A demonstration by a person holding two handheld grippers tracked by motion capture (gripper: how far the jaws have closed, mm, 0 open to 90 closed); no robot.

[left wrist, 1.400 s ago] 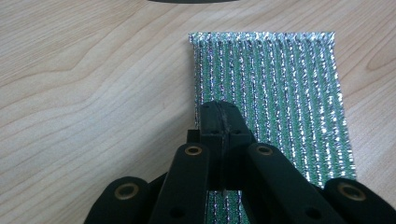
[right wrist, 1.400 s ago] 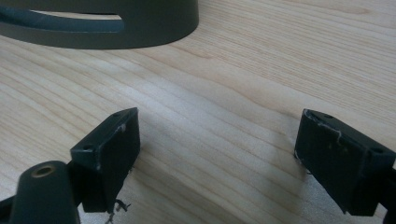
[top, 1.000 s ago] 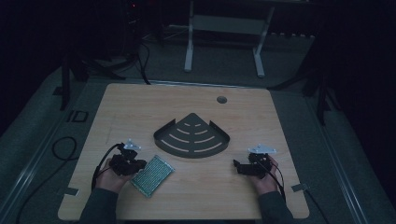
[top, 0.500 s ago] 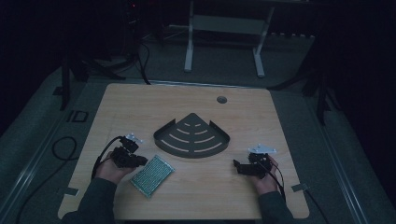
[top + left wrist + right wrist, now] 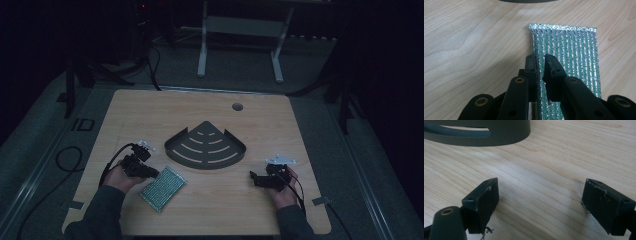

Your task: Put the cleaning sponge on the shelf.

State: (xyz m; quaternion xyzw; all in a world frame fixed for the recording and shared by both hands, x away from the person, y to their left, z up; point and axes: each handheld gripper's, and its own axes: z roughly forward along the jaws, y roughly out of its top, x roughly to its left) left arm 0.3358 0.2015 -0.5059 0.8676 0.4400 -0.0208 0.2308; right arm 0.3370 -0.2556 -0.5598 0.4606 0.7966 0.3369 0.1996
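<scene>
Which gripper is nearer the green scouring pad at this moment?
Left. The left gripper has its jaws closed on the green scouring pad's edge; the right gripper sits open on the table's far side, well apart.

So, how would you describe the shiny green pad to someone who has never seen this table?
On the wooden table, find the dark fan-shaped tray in the middle. The pad lies flat toward the person's left, the left tool shut on its edge. Only it glitters with silver-green stripes.

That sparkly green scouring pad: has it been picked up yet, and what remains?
Done: the left gripper has closed its jaws on the glittery green scouring pad. In hand: the pad lies flat on the pale wooden table, unlifted. Left: probably moving it to the dark fan-shaped slotted tray; the right gripper waits open.
</scene>
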